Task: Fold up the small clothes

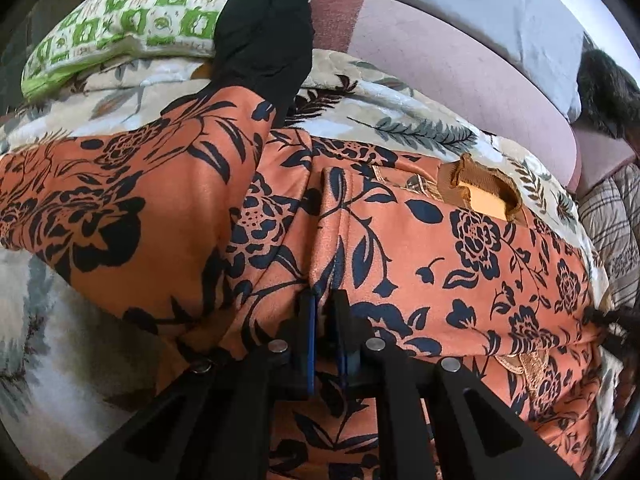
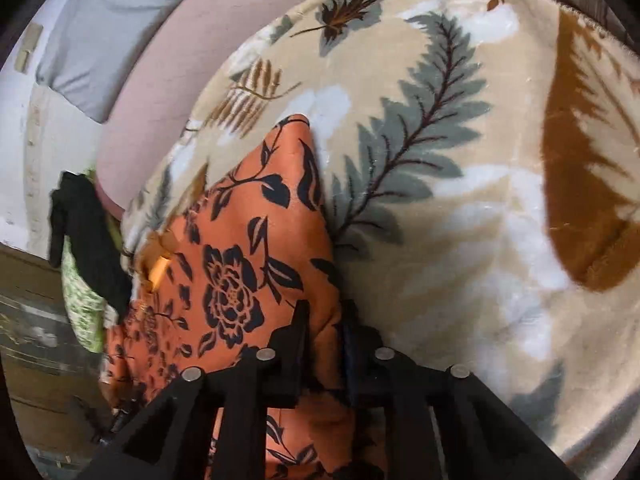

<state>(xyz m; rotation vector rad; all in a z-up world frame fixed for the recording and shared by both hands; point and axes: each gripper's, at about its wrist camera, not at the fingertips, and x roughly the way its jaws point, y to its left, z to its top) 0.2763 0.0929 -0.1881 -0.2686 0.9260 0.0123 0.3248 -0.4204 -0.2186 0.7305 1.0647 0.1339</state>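
Observation:
An orange garment with a dark floral print (image 1: 460, 248) lies on a beige leaf-patterned blanket (image 1: 400, 116). Its brown neck opening with an orange tag (image 1: 478, 192) faces up near the far edge. My left gripper (image 1: 324, 300) is shut on a raised fold of the garment near its middle. My right gripper (image 2: 324, 312) is shut on an edge of the same garment (image 2: 240, 240), whose corner points away over the blanket (image 2: 460, 200).
A black cloth (image 1: 268, 36) lies over a green and white checked pillow (image 1: 132, 16) at the far left. A pink cushion (image 1: 460, 68) and grey pillow (image 1: 500, 12) lie behind. A plaid cloth (image 1: 612, 224) is at the right.

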